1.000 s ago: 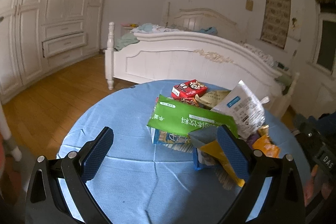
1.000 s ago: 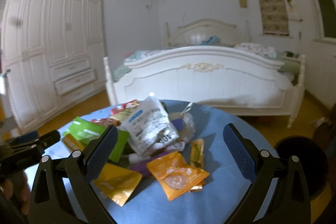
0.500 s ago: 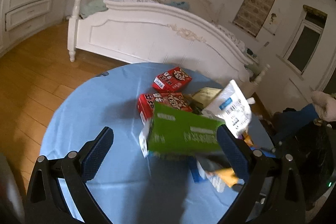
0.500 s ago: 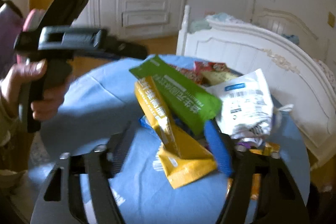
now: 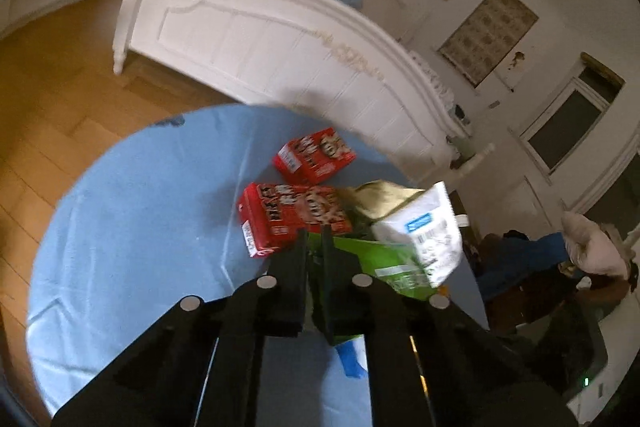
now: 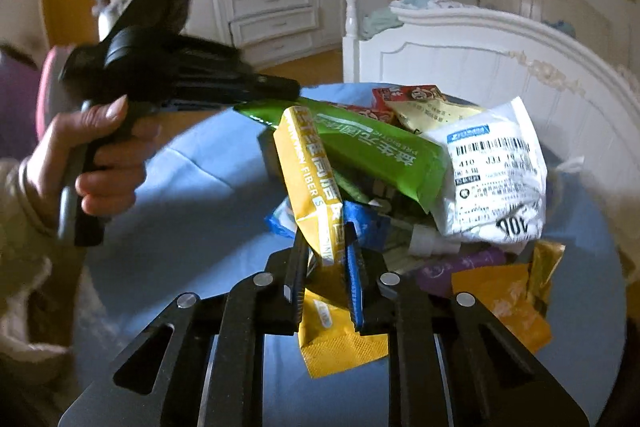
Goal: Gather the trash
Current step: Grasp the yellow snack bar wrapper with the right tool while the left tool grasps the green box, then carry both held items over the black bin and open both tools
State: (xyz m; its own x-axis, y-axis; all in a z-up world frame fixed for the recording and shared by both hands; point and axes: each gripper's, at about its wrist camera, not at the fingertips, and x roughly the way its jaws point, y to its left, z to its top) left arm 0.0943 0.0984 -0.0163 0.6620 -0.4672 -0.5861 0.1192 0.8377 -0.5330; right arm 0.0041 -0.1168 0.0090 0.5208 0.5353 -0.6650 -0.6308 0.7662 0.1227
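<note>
Bright wrappers on a pale blue desk cover

The desk point(image 5: 132, 211) cover was light blue. A green packet point(image 6: 376, 155) bore white lettering; a yellow packet point(image 6: 312, 179) had white and dark text. Two boxes point(image 5: 292, 219) were red with white print. A white bag point(image 6: 496, 171) carried black barcodes and a blue label; an orange pouch point(image 6: 500, 303) lay near.

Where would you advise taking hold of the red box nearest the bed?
Probably across the short sides of the red box, coming from above. It lies flat on the blue table, apart from the pile, so its edges are free.
</note>
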